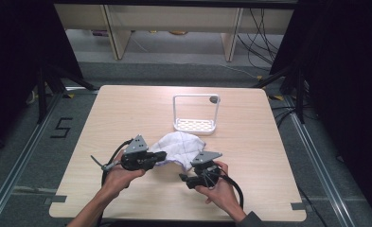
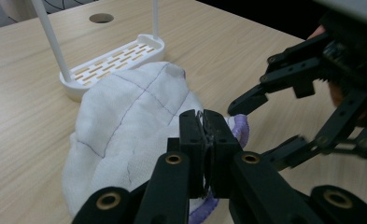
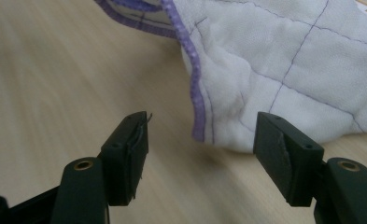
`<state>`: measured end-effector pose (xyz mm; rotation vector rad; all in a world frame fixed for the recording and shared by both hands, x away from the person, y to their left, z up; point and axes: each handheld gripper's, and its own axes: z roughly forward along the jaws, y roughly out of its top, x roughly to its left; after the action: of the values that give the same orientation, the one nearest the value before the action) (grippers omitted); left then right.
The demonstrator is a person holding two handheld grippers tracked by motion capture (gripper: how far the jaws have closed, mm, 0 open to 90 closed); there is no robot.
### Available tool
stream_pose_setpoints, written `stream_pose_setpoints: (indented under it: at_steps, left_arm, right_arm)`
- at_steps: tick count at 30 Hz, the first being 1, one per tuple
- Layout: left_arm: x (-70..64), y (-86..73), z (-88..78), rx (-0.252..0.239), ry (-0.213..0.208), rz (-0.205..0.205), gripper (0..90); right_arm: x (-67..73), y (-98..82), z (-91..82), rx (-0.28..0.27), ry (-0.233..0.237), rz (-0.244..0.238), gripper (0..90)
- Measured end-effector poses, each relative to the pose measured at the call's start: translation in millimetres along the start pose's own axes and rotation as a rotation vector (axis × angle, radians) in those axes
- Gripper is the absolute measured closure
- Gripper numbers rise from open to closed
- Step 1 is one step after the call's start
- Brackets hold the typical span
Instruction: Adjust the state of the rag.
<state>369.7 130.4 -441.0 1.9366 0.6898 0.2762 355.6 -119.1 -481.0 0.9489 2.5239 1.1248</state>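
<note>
Holding: my left gripper (image 1: 161,156) has its jaws clamped together on the purple-hemmed edge of the white cloth (image 1: 181,146); in the left gripper view the two black pads meet with the hem pinched between them.
Right gripper: my right gripper (image 1: 185,178) has its jaws standing apart, nothing pressed between them; in the right gripper view a corner of the cloth hangs just beyond the gap, its purple hem (image 3: 196,93) running down between the two pads without touching either.
Cloth: white, quilted with thin purple stitch lines, bunched in a soft heap on the wooden table (image 1: 127,113), near my edge and between my two hands.
Cloth and rack: the far side of the heap lies just beside the white rack (image 1: 195,124); in the left gripper view it reaches the slotted base, though I cannot tell whether they touch.
Rack: a slotted tray with a thin upright frame, standing near the middle of the table.
Hands: my left hand (image 1: 119,177) and right hand (image 1: 219,189) come in from the near edge, cables trailing from both grippers.
</note>
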Motion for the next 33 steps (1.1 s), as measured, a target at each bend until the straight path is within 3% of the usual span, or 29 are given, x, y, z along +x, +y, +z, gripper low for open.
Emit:
stream_pose_setpoints:
  at_steps: [1, 3, 7, 8, 10, 13, 14, 15, 16, 17, 18, 20, 21, 23, 24, 25, 26, 27, 28, 29, 30, 32, 33]
  left_arm:
    - [-0.3, 1.5, -0.6, 0.002, 0.0, 0.001, 86.9]
    - [-0.6, 5.3, -2.1, -0.012, -0.002, 0.001, 86.9]
    - [1.3, 9.6, -10.9, -0.033, 0.003, 0.008, 86.9]
    - [1.3, 9.6, -10.9, -0.033, 0.003, 0.008, 86.9]
    - [2.9, 10.8, -17.6, -0.053, 0.0, 0.005, 86.9]
    - [1.5, 15.5, -24.1, -0.073, 0.001, 0.008, 86.9]
    - [0.3, 19.3, -27.8, -0.09, -0.008, 0.008, 86.9]
    - [0.3, 19.3, -27.8, -0.09, -0.008, 0.008, 86.9]
    - [-1.9, 22.5, -30.7, -0.106, -0.016, 0.013, 86.9]
    - [-7.5, 28.6, -37.4, -0.123, -0.018, 0.026, 86.9]
    - [-7.5, 28.6, -37.4, -0.123, -0.018, 0.026, 86.9]
    - [-14.8, 37.3, -45.1, -0.15, -0.035, 0.045, 86.9]
    - [-16.8, 42.1, -47.1, -0.162, -0.048, 0.056, 86.9]
    - [-14.7, 45.1, -44.4, -0.163, -0.045, 0.052, 86.8]
    - [-14.7, 45.1, -44.4, -0.163, -0.045, 0.052, 86.8]
    - [-5.1, 45.6, -32.0, -0.152, -0.034, 0.029, 86.8]
    - [-5.1, 45.6, -32.0, -0.152, -0.034, 0.029, 86.8]
    - [2.7, 43.6, -21.2, -0.143, -0.019, 0.014, 86.8]
    - [9.0, 40.8, -11.2, -0.129, -0.016, -0.005, 86.9]
    - [18.1, 35.4, 4.2, -0.1, 0.001, -0.026, 86.9]
    - [25.9, 30.4, 15.9, -0.073, 0.013, -0.032, 86.8]
    - [30.9, 27.1, 21.9, -0.061, 0.022, -0.036, 86.8]
    - [43.7, 17.4, 35.0, -0.045, 0.035, -0.076, 86.8]
  right_arm:
    - [1.6, 0.3, 7.0, -0.021, -0.028, -0.009, 37.1]
    - [1.5, 2.9, 16.6, 0.015, -0.064, 0.003, 42.3]
    - [-11.2, 6.0, 24.9, 0.044, -0.083, -0.034, 71.4]
    - [-15.7, 6.3, 21.9, 0.019, -0.082, -0.04, 75.5]
    - [-22.0, 10.8, 5.7, 0.022, -0.055, -0.035, 80.8]
    - [-27.4, 22.7, -24.2, 0.0, 0.028, -0.033, 83.5]
    - [-25.1, 26.2, -30.9, -0.007, 0.023, -0.03, 83.5]
    - [-24.2, 34.7, -45.2, 0.021, 0.035, -0.072, 83.6]
    - [-24.2, 34.7, -45.2, 0.021, 0.035, -0.072, 83.6]
    - [-20.3, 48.1, -64.8, 0.026, 0.053, -0.111, 83.7]
    - [-20.3, 48.1, -64.8, 0.026, 0.053, -0.111, 83.7]
    - [-16.6, 63.5, -86.4, 0.048, 0.071, -0.158, 83.7]
    - [-15.5, 73.6, -100.0, 0.052, 0.082, -0.159, 83.7]
    - [-19.0, 81.5, -107.3, 0.063, 0.078, -0.154, 83.5]
    - [-23.2, 83.0, -106.7, 0.065, 0.078, -0.165, 83.3]
    - [-28.7, 83.2, -102.3, 0.09, 0.083, -0.13, 83.1]
    - [-28.7, 83.2, -102.3, 0.09, 0.083, -0.13, 83.1]
    - [-34.7, 81.8, -95.2, 0.106, 0.081, -0.118, 82.8]
    - [-43.7, 78.8, -82.5, 0.121, 0.078, -0.11, 82.2]
    - [-56.1, 73.6, -61.6, 0.156, 0.059, -0.062, 79.9]
    - [-63.9, 72.0, -52.0, 0.159, 0.047, -0.073, 79.3]
    - [-80.9, 66.7, -24.7, 0.162, 0.029, 0.003, 76.8]
    - [-89.9, 64.1, -6.9, 0.146, 0.016, 0.014, 72.1]
